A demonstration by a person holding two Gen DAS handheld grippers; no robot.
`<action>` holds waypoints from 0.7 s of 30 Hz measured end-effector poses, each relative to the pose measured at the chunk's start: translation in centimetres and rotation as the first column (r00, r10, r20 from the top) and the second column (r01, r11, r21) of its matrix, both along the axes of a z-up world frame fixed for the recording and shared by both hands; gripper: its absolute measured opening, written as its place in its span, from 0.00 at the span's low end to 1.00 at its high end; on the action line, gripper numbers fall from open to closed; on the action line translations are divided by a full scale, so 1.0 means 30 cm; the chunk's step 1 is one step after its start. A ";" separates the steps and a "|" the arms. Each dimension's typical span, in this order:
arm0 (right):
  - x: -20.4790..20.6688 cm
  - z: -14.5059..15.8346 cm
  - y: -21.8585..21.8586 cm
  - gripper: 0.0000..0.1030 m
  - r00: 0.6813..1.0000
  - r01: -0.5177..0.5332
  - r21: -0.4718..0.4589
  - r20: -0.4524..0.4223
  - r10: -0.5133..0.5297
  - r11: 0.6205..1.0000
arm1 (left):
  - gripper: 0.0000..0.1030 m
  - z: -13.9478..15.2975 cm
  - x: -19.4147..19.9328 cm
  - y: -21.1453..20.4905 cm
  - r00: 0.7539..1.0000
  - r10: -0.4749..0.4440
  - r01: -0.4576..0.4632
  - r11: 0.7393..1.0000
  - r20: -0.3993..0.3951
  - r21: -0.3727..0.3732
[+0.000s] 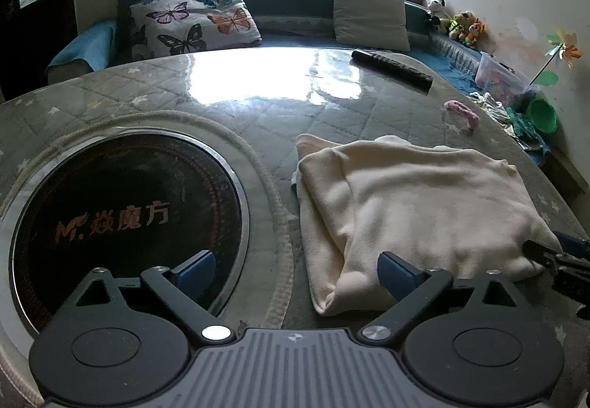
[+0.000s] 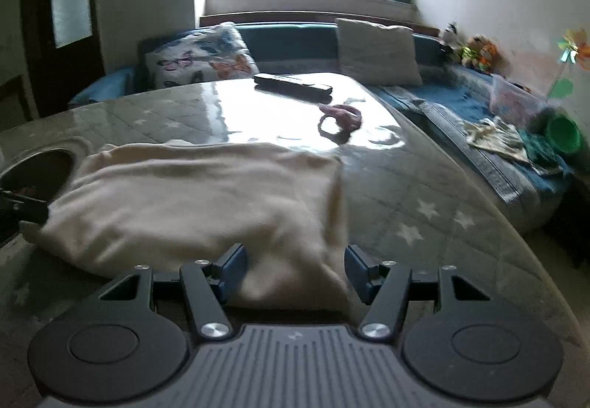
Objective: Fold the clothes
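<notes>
Cream cloth folded on a quilted star-print table, both grippers spread wide at its near edge.

The cream garment (image 1: 413, 201) lies folded on the table (image 1: 221, 105), just right of a round black cooktop (image 1: 129, 208) lettered "Mr. 焱魔方" in orange. The left gripper (image 1: 297, 269) has its jaws apart, its right finger against the cloth's near-left corner. The right gripper (image 2: 297, 269) is also parted, straddling the near-right corner. A black remote (image 1: 391, 70) lies beyond.

Left hand-held gripper (image 1: 297, 269) is held low and level with its blue-padded fingers (image 1: 396, 273) spread wide; right hand-held gripper (image 2: 295, 269), alongside, likewise shows its fingers (image 2: 232, 269) parted, clamping nothing.
</notes>
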State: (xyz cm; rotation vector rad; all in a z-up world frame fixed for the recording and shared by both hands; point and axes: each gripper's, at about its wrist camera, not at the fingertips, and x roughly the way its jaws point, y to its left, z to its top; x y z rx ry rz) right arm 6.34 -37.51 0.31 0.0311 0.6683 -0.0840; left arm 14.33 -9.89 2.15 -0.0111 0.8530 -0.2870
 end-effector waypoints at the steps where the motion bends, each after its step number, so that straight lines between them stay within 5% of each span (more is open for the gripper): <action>1: -0.005 0.006 -0.004 0.59 1.000 0.005 0.003 0.008 -0.005 1.000 | 0.96 0.001 -0.002 0.001 1.000 0.001 -0.001 1.000 0.002 0.000; 7: -0.004 0.062 0.041 0.64 0.996 -0.037 0.006 0.087 0.036 0.999 | 1.00 0.016 -0.010 0.002 1.000 0.003 -0.003 1.000 0.016 -0.010; 21: 0.045 0.002 0.180 0.71 0.990 -0.136 -0.063 0.039 0.139 0.989 | 1.00 0.010 -0.023 0.002 1.000 0.002 -0.002 1.000 0.023 0.011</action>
